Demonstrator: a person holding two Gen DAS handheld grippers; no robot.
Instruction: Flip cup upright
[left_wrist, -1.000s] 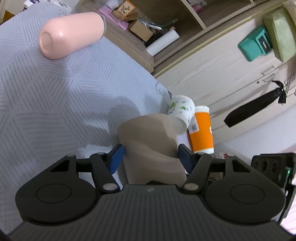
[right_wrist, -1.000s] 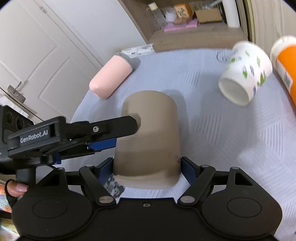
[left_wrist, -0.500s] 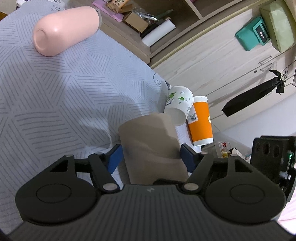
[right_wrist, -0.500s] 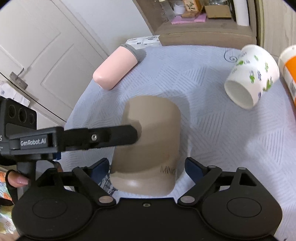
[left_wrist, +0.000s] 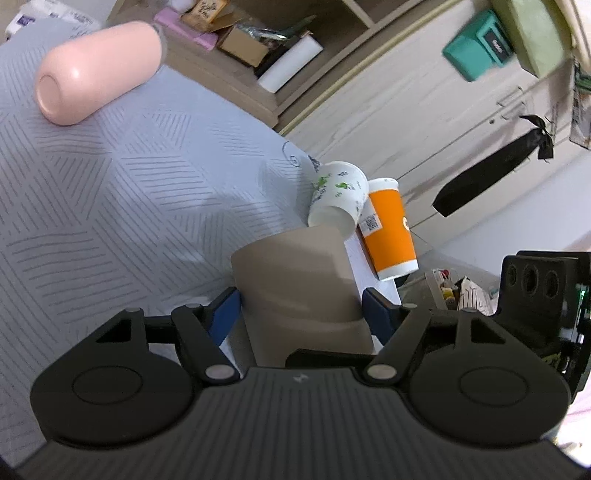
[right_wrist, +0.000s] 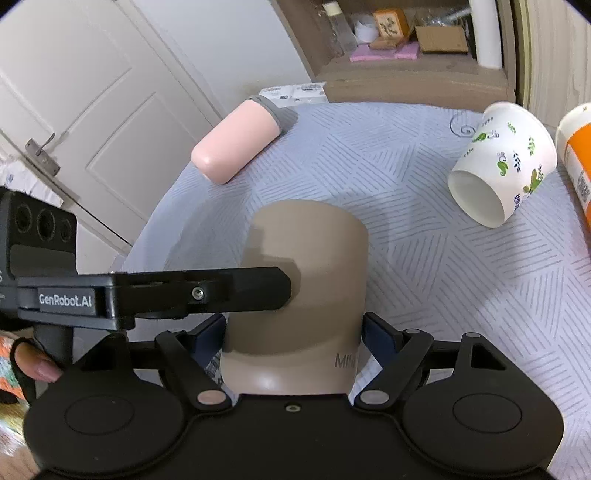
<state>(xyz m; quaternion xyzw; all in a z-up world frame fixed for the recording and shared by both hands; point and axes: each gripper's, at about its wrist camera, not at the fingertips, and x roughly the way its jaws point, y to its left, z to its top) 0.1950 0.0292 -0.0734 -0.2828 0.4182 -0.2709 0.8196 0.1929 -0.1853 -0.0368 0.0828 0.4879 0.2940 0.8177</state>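
The beige cup (right_wrist: 299, 280) is clamped by the left gripper (left_wrist: 302, 314), while it is only flanked by the right gripper (right_wrist: 293, 330), whose jaws stand apart, over the grey cloth (right_wrist: 424, 258).

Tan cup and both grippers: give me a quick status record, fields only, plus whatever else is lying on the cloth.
tan cup: between both grippers' fingers, closed end facing away from the right wrist camera
left gripper: blue pads against the cup's sides, shut on it
right gripper: pads flank the cup near its base; contact not clear
pink bottle: lying on its side, far edge of cloth
floral paper cup: on its side, mouth toward right camera
orange cup: lying beside floral cup
surface: grey patterned cloth
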